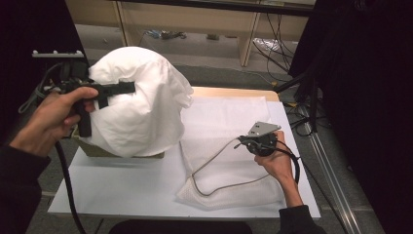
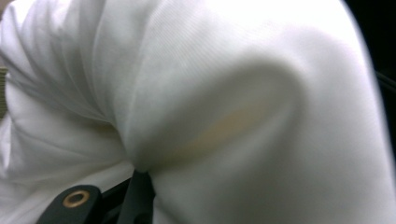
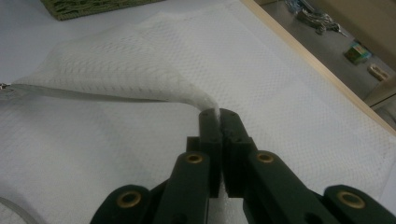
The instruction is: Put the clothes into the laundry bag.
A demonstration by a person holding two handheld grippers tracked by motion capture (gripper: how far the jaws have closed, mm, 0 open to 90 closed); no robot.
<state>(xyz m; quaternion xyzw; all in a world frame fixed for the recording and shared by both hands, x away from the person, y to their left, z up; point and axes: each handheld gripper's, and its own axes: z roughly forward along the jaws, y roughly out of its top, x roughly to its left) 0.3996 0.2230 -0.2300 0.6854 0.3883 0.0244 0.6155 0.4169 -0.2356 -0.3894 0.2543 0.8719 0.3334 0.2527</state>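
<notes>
Closest to the lens here are the right tongs (image 3: 218,114), pinched fully together on the edge of a white textured pillowcase (image 3: 140,70), with a little peak of cloth pulled up between the tips. That case is spread flat over the right half of the desk (image 1: 122,187), and from the high view a zipper line (image 1: 219,168) curves along its near edge, so that's probably the opening being held.

The other thing in play is the white pillow (image 1: 139,105), puffed up and held off the desk on the left side, over a greenish woven basket (image 1: 122,155) that peeks out under it. The left tongs (image 1: 127,87) are dug into its side. Up close the fabric bunches into deep folds right at the jaws, so I'd call that a grip on a fold of pillow, jaws partly closed around the bulk.

Looks to me like stuffing the pillow into the case. If that's it, my advice: keep the right tongs clamped and lift that edge so the mouth gapes, then lead one pillow corner in low and flat instead of shoving the whole fat middle at it. The pillow looks soft and squashy, smooth weave, a faint yellowish patch showing through.
</notes>
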